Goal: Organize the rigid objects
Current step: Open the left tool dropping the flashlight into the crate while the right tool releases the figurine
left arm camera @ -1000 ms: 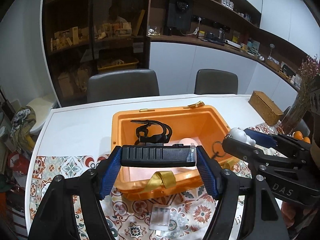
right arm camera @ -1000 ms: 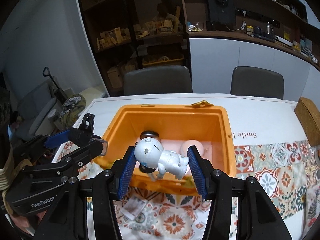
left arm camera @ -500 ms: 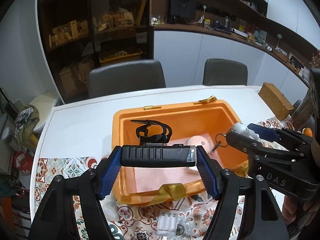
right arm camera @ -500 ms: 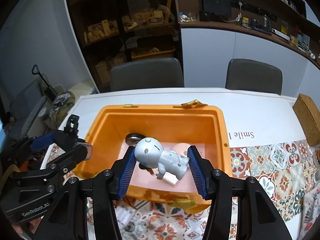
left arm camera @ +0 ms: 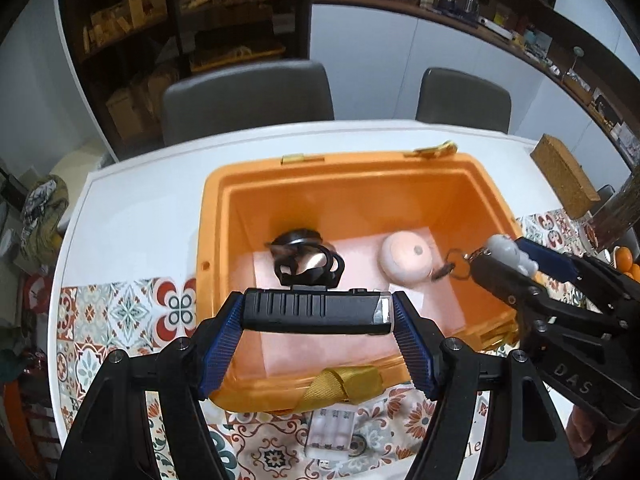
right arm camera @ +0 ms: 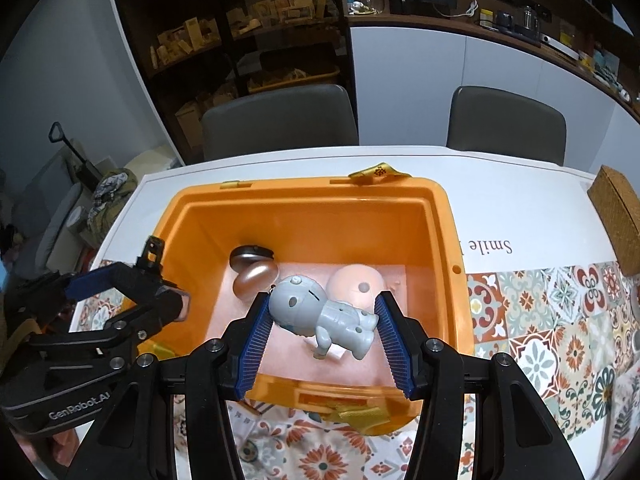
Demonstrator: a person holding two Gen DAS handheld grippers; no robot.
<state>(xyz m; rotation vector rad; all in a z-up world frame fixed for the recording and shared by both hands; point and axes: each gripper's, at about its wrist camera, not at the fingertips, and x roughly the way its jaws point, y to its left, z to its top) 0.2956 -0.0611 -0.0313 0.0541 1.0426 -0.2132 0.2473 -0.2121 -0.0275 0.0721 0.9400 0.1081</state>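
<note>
Both hand-held grippers (left arm camera: 318, 316) (right arm camera: 325, 316) now hover lower over orange bin (right arm camera: 444, 216)

Dim indoor light, heavy fisheye warp w/ dark vignetted corners, slight blur.

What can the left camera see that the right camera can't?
Only the left view shows the black bar full length in the left gripper, the clear battery case on the cloth near the bin, and the keyring hanging off the toy.

Only the right view shows the grey toy whole, lying across the right gripper, and the word "Smile" on the table.

Both show the orange bin, the peach ball inside, and two chairs.
</note>
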